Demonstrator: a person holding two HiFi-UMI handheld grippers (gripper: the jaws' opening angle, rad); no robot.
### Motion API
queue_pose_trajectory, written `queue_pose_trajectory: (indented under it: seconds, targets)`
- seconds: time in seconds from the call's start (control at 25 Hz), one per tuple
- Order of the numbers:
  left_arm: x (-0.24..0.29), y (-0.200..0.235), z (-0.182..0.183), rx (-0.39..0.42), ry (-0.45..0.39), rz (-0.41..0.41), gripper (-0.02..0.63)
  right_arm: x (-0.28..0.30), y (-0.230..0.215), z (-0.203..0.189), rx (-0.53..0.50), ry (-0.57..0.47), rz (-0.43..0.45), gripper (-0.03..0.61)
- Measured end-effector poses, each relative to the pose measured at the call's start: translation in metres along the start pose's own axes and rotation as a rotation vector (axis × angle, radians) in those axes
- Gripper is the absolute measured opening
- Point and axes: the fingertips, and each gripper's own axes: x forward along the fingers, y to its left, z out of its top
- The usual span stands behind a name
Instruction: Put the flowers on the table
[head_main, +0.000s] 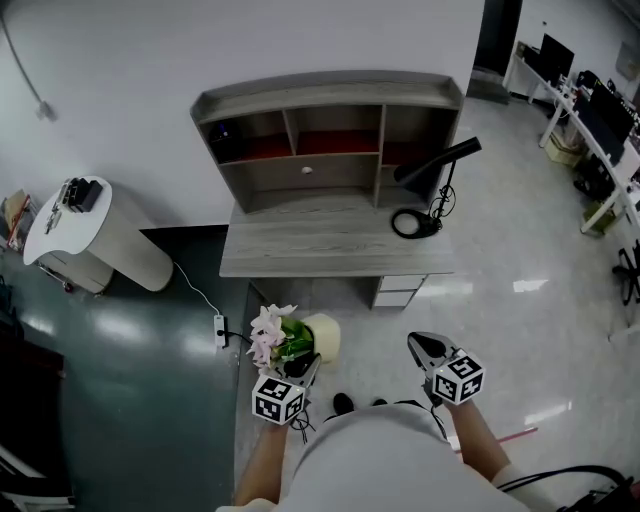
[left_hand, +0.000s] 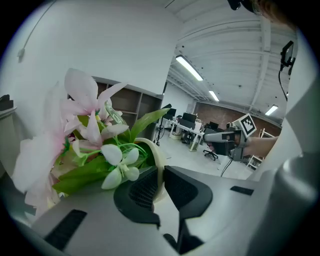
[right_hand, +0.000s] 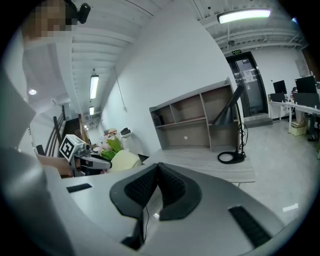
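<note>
A cream pot (head_main: 325, 337) of pink flowers with green leaves (head_main: 272, 334) hangs in the air in front of the grey desk (head_main: 330, 245). My left gripper (head_main: 308, 368) is shut on the pot's rim (left_hand: 159, 155), one jaw inside and one outside. The blooms (left_hand: 85, 115) fill the left gripper view. My right gripper (head_main: 428, 350) is off to the right, shut and empty; in its own view the right gripper (right_hand: 157, 171) points toward the desk top (right_hand: 210, 160), and the pot (right_hand: 125, 160) shows at the left.
The desk carries a hutch of shelves (head_main: 330, 135) at the back and a black lamp (head_main: 432, 170) with a round base (head_main: 413, 223) on its right end. A white rounded cabinet (head_main: 95, 235) stands left, a power strip (head_main: 219, 330) lies on the floor, and office desks (head_main: 590, 110) stand far right.
</note>
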Motion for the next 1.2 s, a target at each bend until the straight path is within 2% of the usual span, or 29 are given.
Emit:
queue_pose_trajectory:
  seconds: [0.72, 1.2]
  targets:
    - [-0.019, 0.025, -0.004, 0.031, -0.004, -0.05, 0.054, 0.018, 0.023, -0.001, 0.019, -0.028, -0.068, 0.018]
    - [-0.021, 0.04, -0.012, 0.015, -0.003, -0.055, 0.054, 0.025, 0.031, -0.008, 0.039, -0.019, -0.091, 0.019]
